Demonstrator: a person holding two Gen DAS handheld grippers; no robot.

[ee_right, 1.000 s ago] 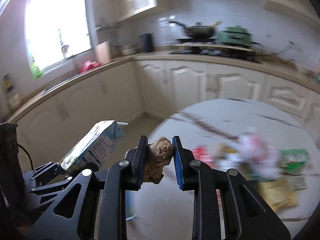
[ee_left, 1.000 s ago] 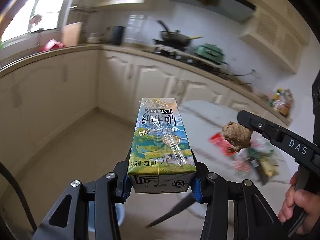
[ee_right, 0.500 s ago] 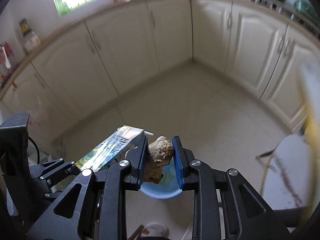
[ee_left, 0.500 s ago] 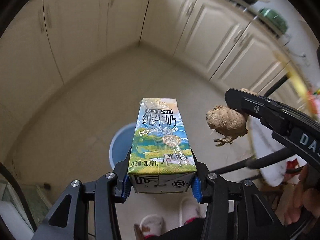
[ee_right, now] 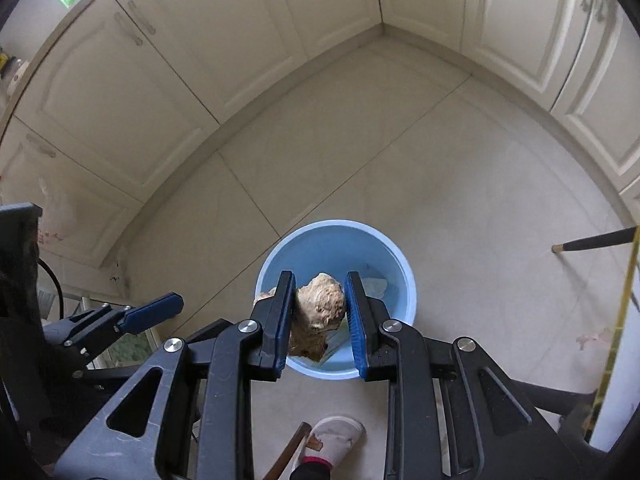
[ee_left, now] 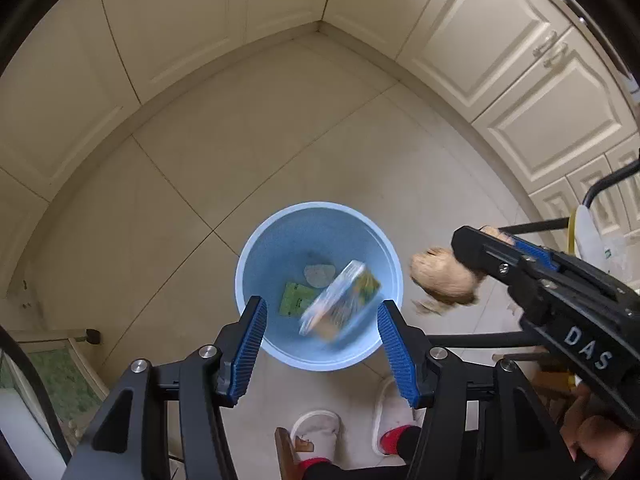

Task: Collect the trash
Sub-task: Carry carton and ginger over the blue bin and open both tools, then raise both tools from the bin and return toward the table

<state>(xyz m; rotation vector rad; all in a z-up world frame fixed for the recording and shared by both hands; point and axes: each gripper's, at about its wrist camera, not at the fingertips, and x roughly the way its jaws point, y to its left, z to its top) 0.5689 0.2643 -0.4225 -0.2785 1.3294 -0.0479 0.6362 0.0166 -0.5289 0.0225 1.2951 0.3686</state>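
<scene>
Cream cabinet doors (ee_left: pixel 516 64) wrap a tiled kitchen floor (ee_left: pixel 280 128), with a blue bin (ee_left: pixel 256 248) standing on it right under both grippers. Left gripper (ee_left: pixel 320 316) points steeply down over the bin, its jaws have just been opening and stand wide apart with nothing pressed between them. Milk carton (ee_left: pixel 340 304) is blurred, tilted, below and between the blue pads, inside the bin's mouth, touching neither pad. A green packet (ee_left: pixel 296 300) and a grey lump (ee_left: pixel 318 274) lie on the bin bottom. Right gripper (ee_right: pixel 320 312), just right of the left one, is clamped narrow on a ginger root (ee_right: pixel 320 304), held above the bin. White slippers (ee_left: pixel 316 436) show beneath the grippers.
</scene>
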